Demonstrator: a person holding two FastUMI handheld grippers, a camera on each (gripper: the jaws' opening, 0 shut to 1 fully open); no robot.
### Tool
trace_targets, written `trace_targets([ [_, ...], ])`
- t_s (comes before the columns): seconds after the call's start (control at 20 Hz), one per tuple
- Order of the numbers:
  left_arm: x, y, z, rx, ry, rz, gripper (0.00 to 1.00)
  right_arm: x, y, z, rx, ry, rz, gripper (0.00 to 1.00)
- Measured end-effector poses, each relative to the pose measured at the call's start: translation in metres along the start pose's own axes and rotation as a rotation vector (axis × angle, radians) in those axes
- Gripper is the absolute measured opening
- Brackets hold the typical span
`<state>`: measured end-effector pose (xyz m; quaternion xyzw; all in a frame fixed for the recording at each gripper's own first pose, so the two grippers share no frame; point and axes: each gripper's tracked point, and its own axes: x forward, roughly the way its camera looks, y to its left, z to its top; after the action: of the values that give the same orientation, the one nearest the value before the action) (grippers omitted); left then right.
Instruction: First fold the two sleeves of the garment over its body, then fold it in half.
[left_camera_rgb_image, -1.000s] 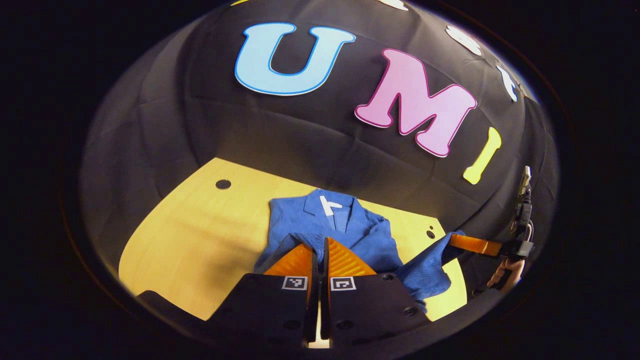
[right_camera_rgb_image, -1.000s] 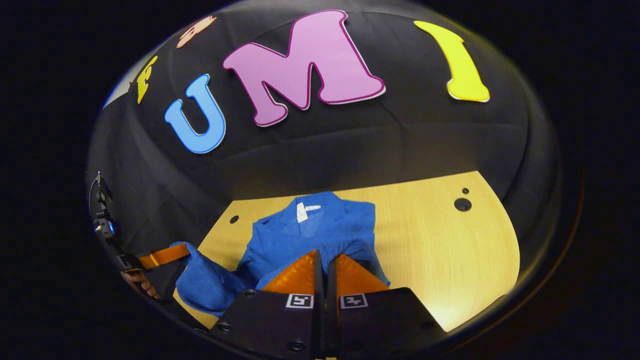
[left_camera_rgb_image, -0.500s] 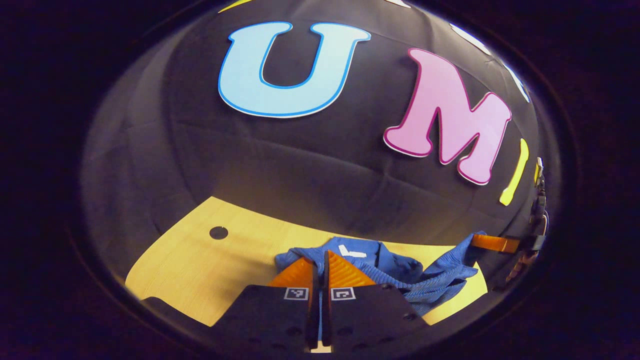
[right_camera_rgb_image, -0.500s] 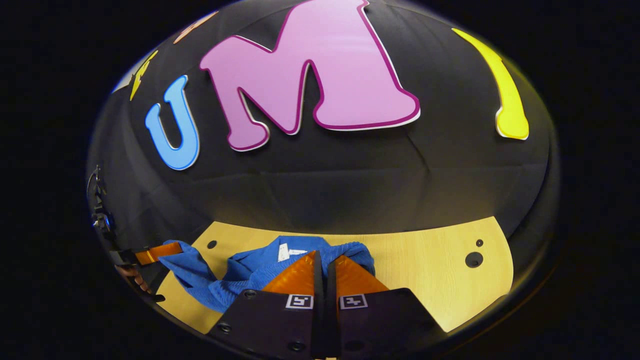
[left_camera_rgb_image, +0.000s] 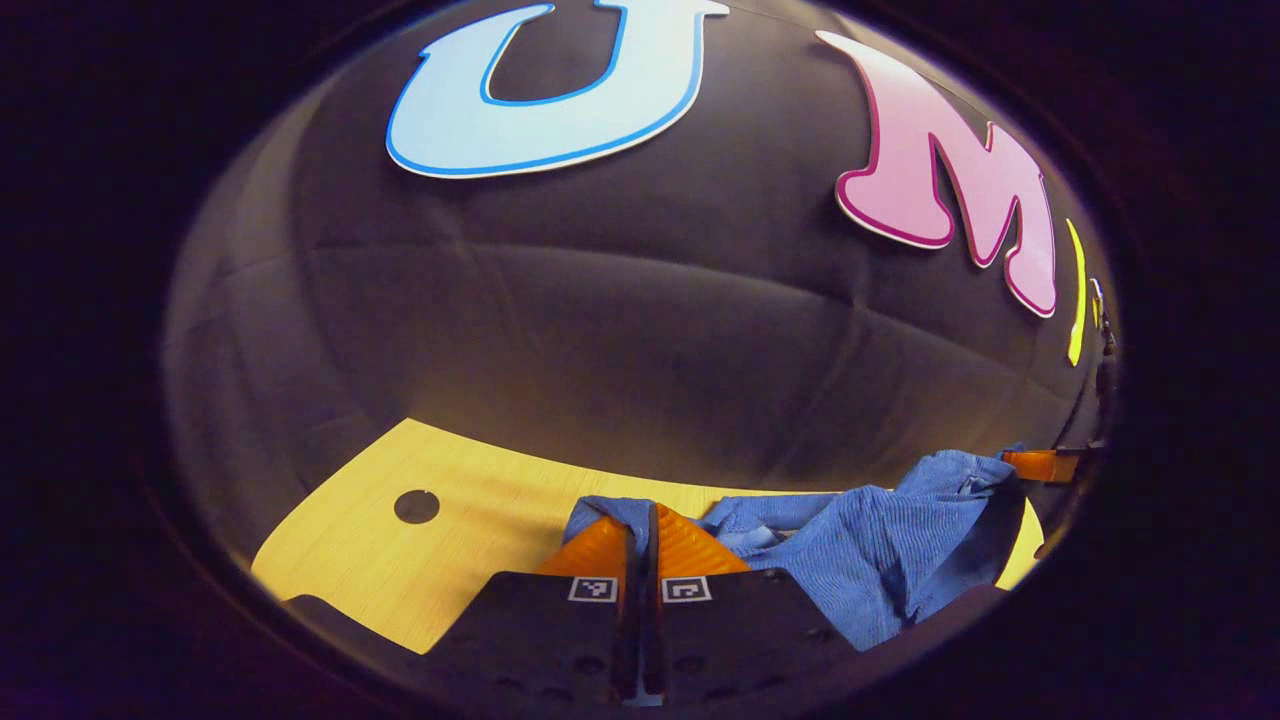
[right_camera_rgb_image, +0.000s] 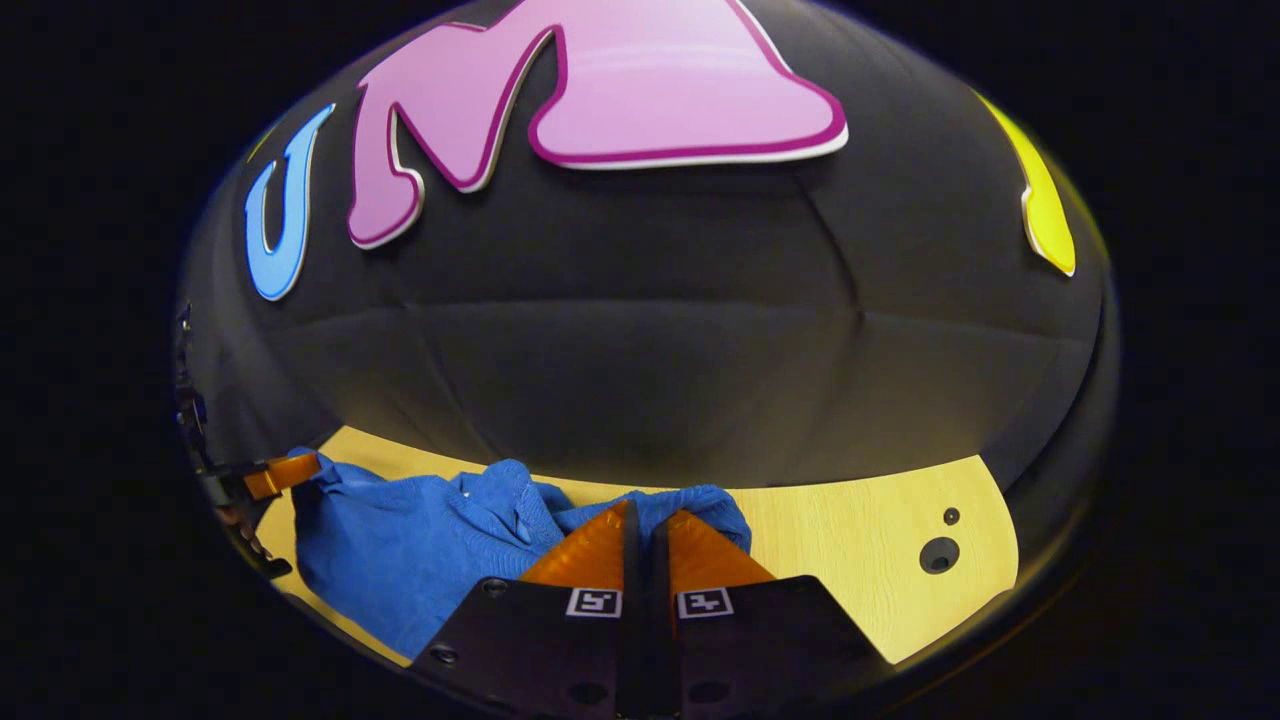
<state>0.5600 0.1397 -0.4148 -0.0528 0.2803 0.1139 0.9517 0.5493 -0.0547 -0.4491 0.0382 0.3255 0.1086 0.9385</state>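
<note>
While both grippers, left gripper (left_camera_rgb_image: 642, 520) and right gripper (right_camera_rgb_image: 645, 520), are clamped on the blue knitted garment (right_camera_rgb_image: 400, 560), its hem should be laid evenly toward the collar on the pale wooden table (right_camera_rgb_image: 860, 560).

The booth is dimly lit, with the surface (left_camera_rgb_image: 470, 520) brightened from above. Edges are heavily warped and darkened by the fisheye.

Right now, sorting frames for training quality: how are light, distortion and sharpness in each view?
Left gripper view: strong fisheye bend, the table bright near the middle and dim at its edges, the blue garment sharp enough to show its weave. Right gripper view: same bend, the table evenly lit, the garment slightly softer, the wall darkening outward.
</note>
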Motion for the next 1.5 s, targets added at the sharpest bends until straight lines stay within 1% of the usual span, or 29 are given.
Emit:
trace_targets([
  [0.1,0.015,0.004,-0.013,0.03,0.016,0.008,0.01,0.01,0.0,-0.009,-0.014,0.006,-0.021,0.08],
  [0.15,0.013,0.004,-0.019,0.042,0.037,0.016,0.06,0.012,-0.003,-0.013,-0.026,0.016,-0.037,0.16],
  [0.2,0.014,0.003,-0.029,0.051,0.076,0.015,0.07,0.012,-0.005,-0.014,-0.038,0.014,-0.053,0.21],
  [0.3,0.006,0.002,-0.03,0.042,0.083,0.021,0.32,0.001,-0.01,-0.004,-0.066,-0.035,-0.083,0.65],
  [0.35,-0.002,0.0,-0.025,0.042,0.066,0.023,0.59,-0.008,-0.013,0.003,-0.07,-0.067,-0.092,0.87],
  [0.4,-0.011,0.0,-0.02,0.055,0.045,0.033,0.86,-0.02,-0.013,0.008,-0.07,-0.089,-0.102,0.98],
  [0.5,-0.037,-0.005,-0.003,0.081,-0.012,0.029,0.84,-0.045,-0.013,0.018,-0.051,-0.131,-0.115,0.99],
  [0.6,-0.074,-0.013,0.015,0.084,-0.081,-0.001,0.84,-0.075,-0.01,0.028,-0.022,-0.184,-0.123,0.99],
  [0.7,-0.116,-0.019,0.03,0.052,-0.151,-0.015,0.84,-0.111,0.0,0.034,-0.018,-0.232,-0.117,0.99],
  [0.8,-0.163,-0.024,0.04,0.016,-0.215,-0.038,0.84,-0.15,0.012,0.039,-0.047,-0.281,-0.119,0.98],
  [0.85,-0.186,-0.022,0.049,0.007,-0.259,-0.029,0.84,-0.17,0.019,0.04,-0.063,-0.303,-0.12,0.98],
  [0.9,-0.209,-0.016,0.06,0.018,-0.302,0.002,0.84,-0.191,0.029,0.042,-0.087,-0.329,-0.108,0.98],
  [0.95,-0.234,-0.012,0.072,0.028,-0.35,0.035,0.83,-0.212,0.041,0.042,-0.113,-0.344,-0.092,0.98],
  [1.0,-0.261,-0.011,0.087,0.031,-0.419,0.044,0.83,-0.234,0.05,0.037,-0.128,-0.338,-0.083,0.98],
  [1.1,-0.312,-0.022,0.103,0.027,-0.502,0.002,0.82,-0.279,0.07,0.028,-0.112,-0.336,-0.063,0.98],
  [1.2,-0.37,-0.037,0.111,0.05,-0.58,-0.041,0.81,-0.325,0.082,0.025,-0.088,-0.371,-0.072,0.98],
  [1.25,-0.397,-0.042,0.111,0.064,-0.613,-0.052,0.82,-0.349,0.089,0.024,-0.075,-0.396,-0.07,0.98],
  [1.3,-0.421,-0.043,0.11,0.071,-0.635,-0.053,0.81,-0.372,0.095,0.022,-0.063,-0.423,-0.065,0.98],
  [1.35,-0.442,-0.046,0.106,0.075,-0.636,-0.07,0.82,-0.392,0.102,0.021,-0.054,-0.445,-0.049,0.98],
  [1.45,-0.485,-0.04,0.089,0.03,-0.599,-0.111,0.81,-0.428,0.117,0.007,-0.039,-0.452,-0.021,0.97],
  [1.5,-0.503,-0.037,0.081,0.001,-0.585,-0.119,0.81,-0.447,0.121,0.003,-0.043,-0.457,-0.019,0.98],
])
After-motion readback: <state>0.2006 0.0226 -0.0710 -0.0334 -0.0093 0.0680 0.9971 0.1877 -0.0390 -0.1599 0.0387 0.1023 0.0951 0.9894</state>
